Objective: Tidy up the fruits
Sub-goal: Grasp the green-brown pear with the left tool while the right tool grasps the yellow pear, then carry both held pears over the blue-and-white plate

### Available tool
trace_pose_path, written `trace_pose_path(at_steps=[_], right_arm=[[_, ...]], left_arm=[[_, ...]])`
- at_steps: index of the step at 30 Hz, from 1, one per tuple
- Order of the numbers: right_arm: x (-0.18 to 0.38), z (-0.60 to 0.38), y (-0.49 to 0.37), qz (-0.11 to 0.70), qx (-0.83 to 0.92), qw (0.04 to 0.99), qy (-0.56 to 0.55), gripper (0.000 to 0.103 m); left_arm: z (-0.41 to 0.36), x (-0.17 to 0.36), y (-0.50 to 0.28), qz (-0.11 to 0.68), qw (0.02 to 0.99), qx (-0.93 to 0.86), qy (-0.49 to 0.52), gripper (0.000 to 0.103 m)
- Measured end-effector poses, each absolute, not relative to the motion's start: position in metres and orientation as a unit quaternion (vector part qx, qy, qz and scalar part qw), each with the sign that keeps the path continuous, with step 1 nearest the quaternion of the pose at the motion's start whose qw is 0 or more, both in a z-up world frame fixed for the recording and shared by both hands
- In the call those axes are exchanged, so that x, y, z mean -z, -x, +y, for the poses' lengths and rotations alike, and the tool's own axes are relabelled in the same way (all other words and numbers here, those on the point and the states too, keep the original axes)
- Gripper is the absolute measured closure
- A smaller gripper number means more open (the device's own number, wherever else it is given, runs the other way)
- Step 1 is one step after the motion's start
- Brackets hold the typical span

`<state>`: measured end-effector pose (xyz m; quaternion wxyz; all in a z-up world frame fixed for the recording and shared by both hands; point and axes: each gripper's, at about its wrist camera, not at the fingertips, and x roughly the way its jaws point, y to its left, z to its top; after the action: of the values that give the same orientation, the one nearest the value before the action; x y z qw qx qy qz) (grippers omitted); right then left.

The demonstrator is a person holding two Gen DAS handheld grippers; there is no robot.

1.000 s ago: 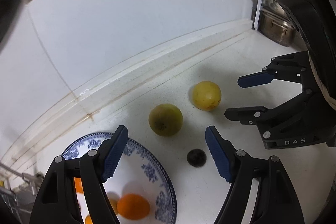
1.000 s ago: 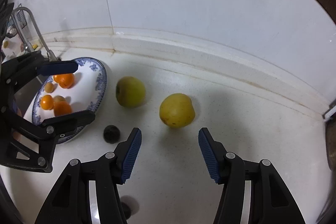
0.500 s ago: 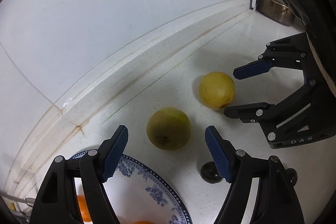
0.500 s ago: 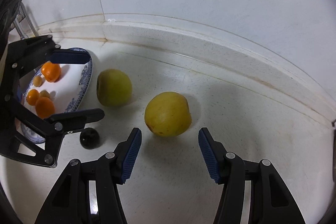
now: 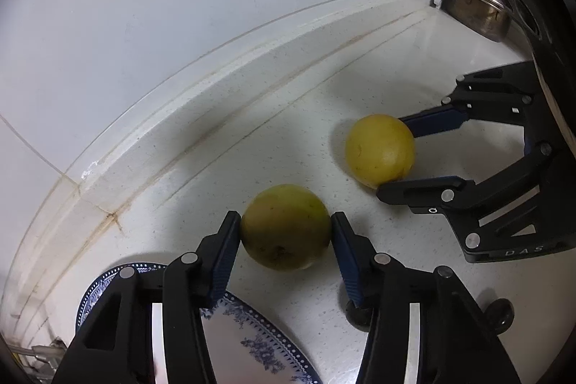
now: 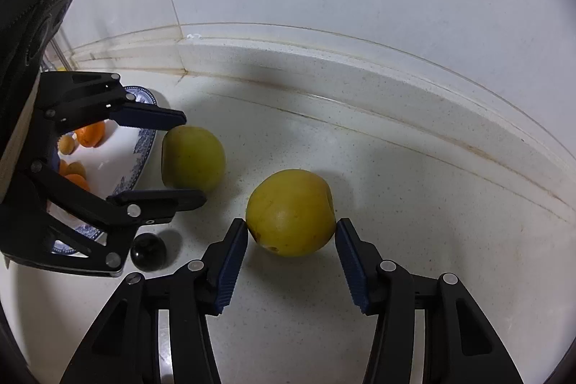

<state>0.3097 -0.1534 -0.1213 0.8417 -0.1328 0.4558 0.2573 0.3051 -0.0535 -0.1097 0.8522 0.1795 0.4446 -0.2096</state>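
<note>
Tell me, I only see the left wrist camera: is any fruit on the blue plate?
Observer: Yes. The right wrist view shows small oranges on the plate.
Operator: What's the black thing half hidden at the bottom?
Observer: A small dark round fruit, on the counter beside the plate.
Operator: Has the other gripper got the yellow one?
Observer: The right gripper has a blue pad against each side of the yellow fruit.

Dim cool indoor light, soft shadows pooling under fruit, faint wall sheen, strong fisheye bending, black vignetted corners, edges perhaps slightly soft
</note>
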Motion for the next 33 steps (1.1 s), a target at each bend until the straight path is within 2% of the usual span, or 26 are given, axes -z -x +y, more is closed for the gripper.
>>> trace_pose_path(at_steps=[15, 33], right_arm=[[0.106, -0.160, -0.296, 0.438, -0.243, 0.858, 0.113, 0.056], [0.113, -0.138, -0.320, 0.480, -0.253, 0.831, 0.122, 0.050]], left_arm=[[-0.040, 0.088, -0.275, 0.424, 0.880, 0.175, -0.124, 0.053], [-0.014, 0.079, -0.264, 0.430, 0.886, 0.141, -0.099, 0.053]])
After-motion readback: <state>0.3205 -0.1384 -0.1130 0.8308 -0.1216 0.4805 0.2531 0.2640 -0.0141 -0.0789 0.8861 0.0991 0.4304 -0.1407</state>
